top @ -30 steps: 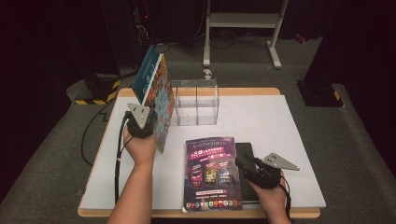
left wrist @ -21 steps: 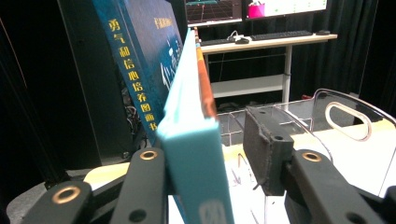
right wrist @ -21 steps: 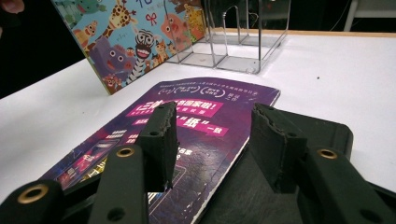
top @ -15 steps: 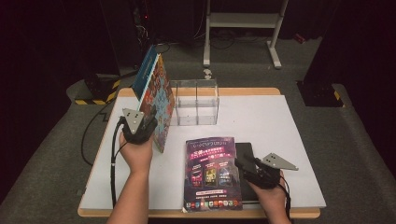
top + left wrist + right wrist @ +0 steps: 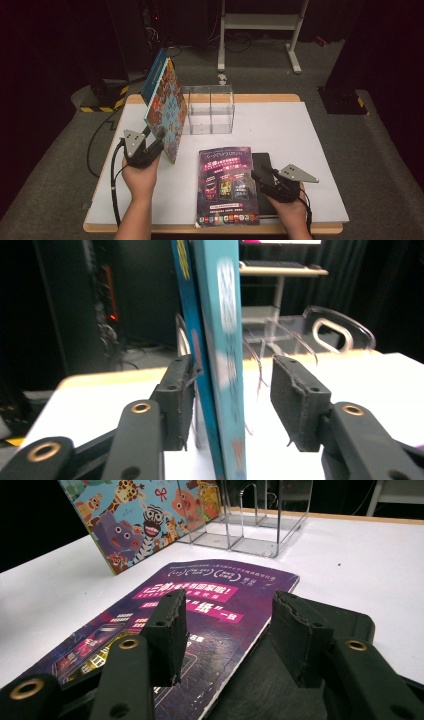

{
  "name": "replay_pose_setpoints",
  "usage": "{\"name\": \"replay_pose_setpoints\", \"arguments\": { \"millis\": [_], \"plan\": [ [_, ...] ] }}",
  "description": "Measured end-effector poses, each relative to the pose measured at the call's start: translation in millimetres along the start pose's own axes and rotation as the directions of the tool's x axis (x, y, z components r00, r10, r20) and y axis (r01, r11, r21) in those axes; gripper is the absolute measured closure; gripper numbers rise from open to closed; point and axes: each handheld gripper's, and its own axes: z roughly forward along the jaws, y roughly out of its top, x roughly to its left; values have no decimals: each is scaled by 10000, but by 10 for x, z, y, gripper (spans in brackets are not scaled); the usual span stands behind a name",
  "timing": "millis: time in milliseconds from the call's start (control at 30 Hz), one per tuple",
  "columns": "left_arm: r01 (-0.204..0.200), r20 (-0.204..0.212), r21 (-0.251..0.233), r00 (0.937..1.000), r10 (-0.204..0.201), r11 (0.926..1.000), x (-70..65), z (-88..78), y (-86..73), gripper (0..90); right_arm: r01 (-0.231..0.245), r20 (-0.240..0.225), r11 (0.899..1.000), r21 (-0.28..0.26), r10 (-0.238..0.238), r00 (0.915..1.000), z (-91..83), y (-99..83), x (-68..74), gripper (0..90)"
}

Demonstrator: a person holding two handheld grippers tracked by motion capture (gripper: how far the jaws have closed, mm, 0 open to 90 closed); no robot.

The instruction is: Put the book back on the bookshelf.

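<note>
My left tongs [image 5: 232, 405] have just been spreading around the leaning picture book [image 5: 166, 107], unpinched; it could topple toward nine o'clock. My right tongs [image 5: 227, 635] gape over the magazine [image 5: 200, 625].

High view, clock positions read from the middle of the white table top [image 5: 320, 150], which has a wooden edge strip. At 12 o'clock, near the far edge, stands a clear plastic holder [image 5: 210, 110] with upright dividers, open at the top; the right gripper view shows its compartments [image 5: 260, 515]. Beyond the table at 12 o'clock is a white metal stand [image 5: 260, 22]. At 10 o'clock a yellow-and-black striped base [image 5: 102, 102] lies on the grey carpet [image 5: 395, 160]; at 2 o'clock sits a black box [image 5: 345, 100].
</note>
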Motion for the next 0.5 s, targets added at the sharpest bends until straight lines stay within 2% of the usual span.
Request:
{"name": "replay_pose_setpoints", "arguments": {
  "millis": [67, 167, 267, 400, 500],
  "plan": [
    [5, 143, 240, 9999, -8, 9997, 14, -7, -52, 468, -39, 25, 10000, -43, 40, 10000, -10, 3, -11, 481],
    [351, 496, 517, 9981, -377, 9980, 39, -39, -183, 418, -43, 87, 10000, -68, 44, 10000, -26, 10, -31, 475],
    [396, 738, 691, 9963, -447, 9968, 43, -74, -304, 375, -70, 181, 9999, -87, 71, 9998, -38, 8, -55, 447],
    [627, 1180, 941, 9903, -737, 9936, 55, -117, -443, 349, 8, 274, 10000, -88, -6, 9996, -47, 6, -69, 428],
    [594, 1413, 1079, 9872, -744, 9924, 39, -152, -540, 339, 153, 284, 9999, 49, -154, 9995, -38, -4, -74, 427]
  ]
}}
